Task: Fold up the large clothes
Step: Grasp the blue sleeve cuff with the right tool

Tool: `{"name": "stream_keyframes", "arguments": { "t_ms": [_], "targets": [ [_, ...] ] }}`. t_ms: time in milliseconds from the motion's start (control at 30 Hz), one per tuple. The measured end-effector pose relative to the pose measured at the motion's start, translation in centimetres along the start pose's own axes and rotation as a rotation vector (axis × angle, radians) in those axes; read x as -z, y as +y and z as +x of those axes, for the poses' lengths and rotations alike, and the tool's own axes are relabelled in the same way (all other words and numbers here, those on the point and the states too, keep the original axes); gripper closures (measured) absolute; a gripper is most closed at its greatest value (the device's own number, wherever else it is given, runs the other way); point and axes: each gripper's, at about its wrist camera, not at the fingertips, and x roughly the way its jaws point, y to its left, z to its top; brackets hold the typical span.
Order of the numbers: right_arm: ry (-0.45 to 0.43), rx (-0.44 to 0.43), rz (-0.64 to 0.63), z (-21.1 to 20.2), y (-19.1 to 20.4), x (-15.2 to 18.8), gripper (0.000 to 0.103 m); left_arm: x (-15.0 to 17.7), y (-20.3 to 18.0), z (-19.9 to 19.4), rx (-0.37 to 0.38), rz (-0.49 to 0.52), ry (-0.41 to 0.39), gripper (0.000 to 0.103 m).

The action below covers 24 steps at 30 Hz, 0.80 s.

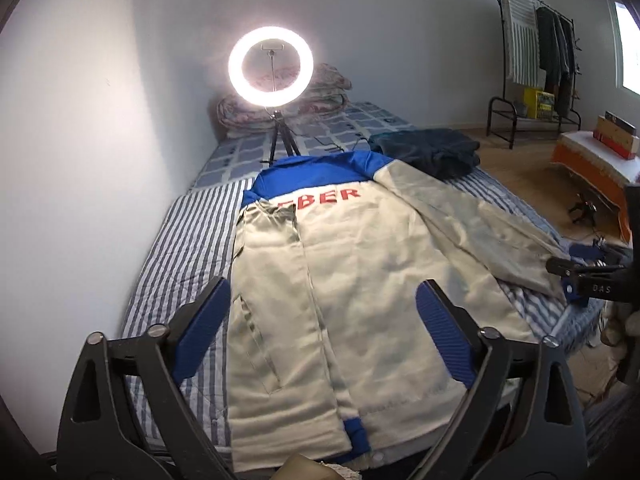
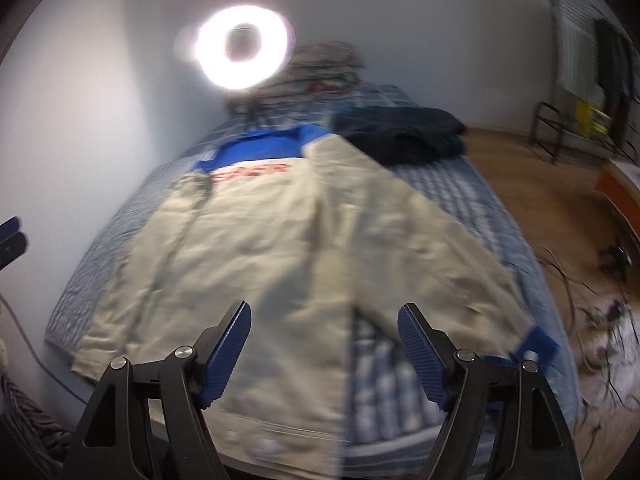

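A cream jacket (image 1: 360, 280) with a blue yoke and red letters lies back-up on the striped bed (image 1: 176, 264). Its left sleeve is folded in over the body; its right sleeve (image 1: 488, 232) stretches out to the right, ending in a blue cuff (image 2: 536, 342). My left gripper (image 1: 324, 328) is open and empty above the jacket's lower part. My right gripper (image 2: 324, 344) is open and empty above the hem and the right sleeve; the right wrist view is blurred. The right gripper also shows at the right edge of the left wrist view (image 1: 580, 280), by the cuff.
A lit ring light (image 1: 271, 66) on a tripod stands on the bed beyond the collar. A folded dark garment (image 1: 428, 148) lies at the far right of the bed. Quilts are stacked by the wall. A clothes rack (image 1: 536, 64), an orange-draped table and cables are on the floor to the right.
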Motion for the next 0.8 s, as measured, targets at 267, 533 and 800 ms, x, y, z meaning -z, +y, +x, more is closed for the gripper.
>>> {"name": "stream_keyframes", "arguments": {
  "t_ms": [267,533,800],
  "targets": [
    [0.032,0.121,0.136,1.0,-7.8,0.6,0.022,-0.8,-2.0,1.6,0.047,0.004,0.019,0.005],
    [0.061,0.191,0.332,2.1,-15.8,0.7,0.021,-1.1,-2.7,2.5,0.056,0.011,0.028,0.005],
    [0.086,0.150,0.424,3.0,-20.2,1.2,0.021,-0.1,-2.2,5.2,0.117,0.006,0.094,0.005]
  ]
}}
